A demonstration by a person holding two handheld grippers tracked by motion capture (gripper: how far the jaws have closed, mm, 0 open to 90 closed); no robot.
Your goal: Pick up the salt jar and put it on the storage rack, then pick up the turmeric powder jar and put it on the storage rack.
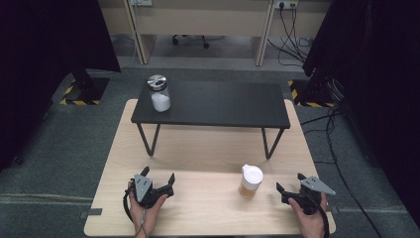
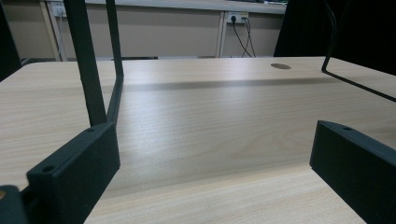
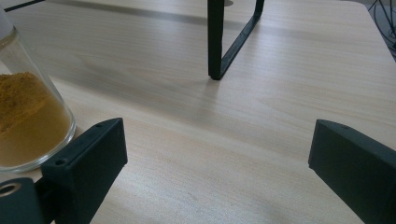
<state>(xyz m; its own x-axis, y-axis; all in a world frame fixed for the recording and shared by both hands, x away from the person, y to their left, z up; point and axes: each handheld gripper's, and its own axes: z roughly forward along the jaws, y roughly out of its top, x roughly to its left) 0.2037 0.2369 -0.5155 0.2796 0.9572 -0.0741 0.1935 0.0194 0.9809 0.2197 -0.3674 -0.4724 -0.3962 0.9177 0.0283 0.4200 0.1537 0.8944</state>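
Even overhead light, dim at the dark side curtains, casts a soft shadow beneath the black shelf (image 1: 210, 104) onto the bench (image 1: 208, 208), with nearby jaws slightly blurred.

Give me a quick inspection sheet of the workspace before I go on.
Surface: light wooden table, bare between the grippers.
Job's things: jar of orange powder, white lid, upright near the right gripper; jar of white powder, metal lid, on the black shelf.
Clutter: nothing seen.
Grippers: left gripper and right gripper open, holding nothing.
Cables: one trails from each gripper; more on the floor at right.
Surroundings: grey floor, desks behind, dark curtains at both sides.
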